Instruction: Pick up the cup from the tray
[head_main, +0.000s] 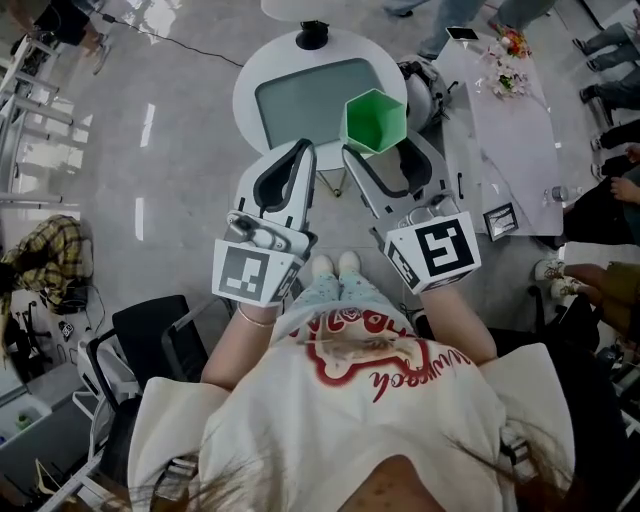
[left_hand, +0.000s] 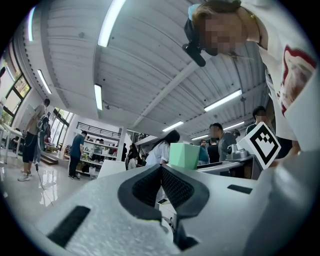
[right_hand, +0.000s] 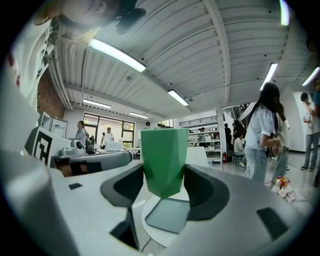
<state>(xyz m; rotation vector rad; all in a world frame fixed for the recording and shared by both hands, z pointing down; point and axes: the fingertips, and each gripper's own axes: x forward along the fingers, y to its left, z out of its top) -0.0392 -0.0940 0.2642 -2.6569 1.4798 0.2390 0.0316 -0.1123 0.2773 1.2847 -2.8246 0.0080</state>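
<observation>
A faceted green cup (head_main: 375, 121) hangs in the air over the grey-green tray (head_main: 300, 100), which lies on a round white table (head_main: 248, 95). My right gripper (head_main: 378, 150) is shut on the cup, one pad on each side. In the right gripper view the cup (right_hand: 164, 159) stands upright between the jaws of that gripper (right_hand: 164, 172), its base clear of the tray (right_hand: 167, 216) below. My left gripper (head_main: 303, 150) is level with it on the left, shut and empty, and its own view shows its tips (left_hand: 161, 169) meeting. The cup (left_hand: 184, 155) also shows there, at the right.
A small black object (head_main: 313, 35) sits at the round table's far edge. A long white table (head_main: 510, 120) with flowers (head_main: 507, 60) stands to the right, with people seated beside it. Black chairs (head_main: 150, 340) are at the lower left. Several people stand in the room.
</observation>
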